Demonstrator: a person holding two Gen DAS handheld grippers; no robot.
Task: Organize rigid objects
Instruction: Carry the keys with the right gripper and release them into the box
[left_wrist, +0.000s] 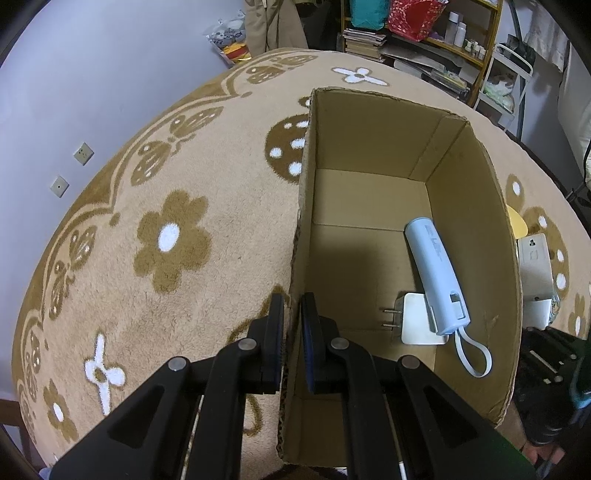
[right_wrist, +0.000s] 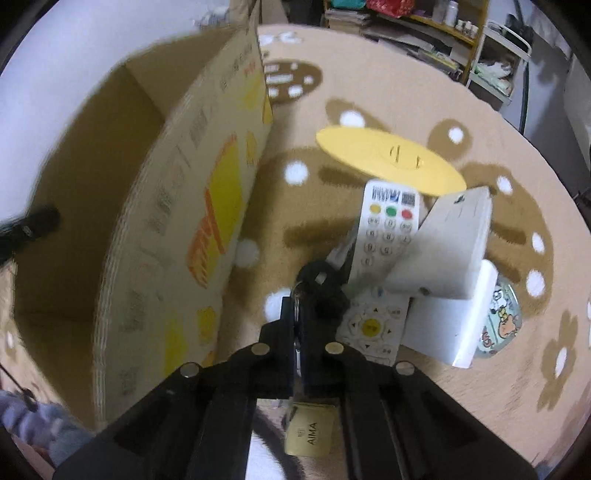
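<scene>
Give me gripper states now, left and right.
Left gripper: closed on the cardboard box wall.
Right gripper: closed on a key ring with a black fob and tag.

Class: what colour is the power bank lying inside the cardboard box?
Light blue power bank; clearest in the left wrist view.

Right wrist view: the box (right_wrist: 207, 206) is motion-blurred; the print on its outer wall cannot be read, and the frame's bottom edge cuts off its near end. The remote (right_wrist: 380, 236) is partly covered by a white block (right_wrist: 447, 251) lying across it and, at its near end, by a dark key ring (right_wrist: 321, 284). A round tin (right_wrist: 502, 317) shows only at the right of a second white block (right_wrist: 443, 325). A tag (right_wrist: 308, 430) hangs below the gripper, its small print too small to read.

Left wrist view: the box wall hides most of the yellow disc (left_wrist: 517, 223). The charger (left_wrist: 419, 319) lies partly under the power bank (left_wrist: 437, 273). Shelf contents far right are too small to identify.
</scene>
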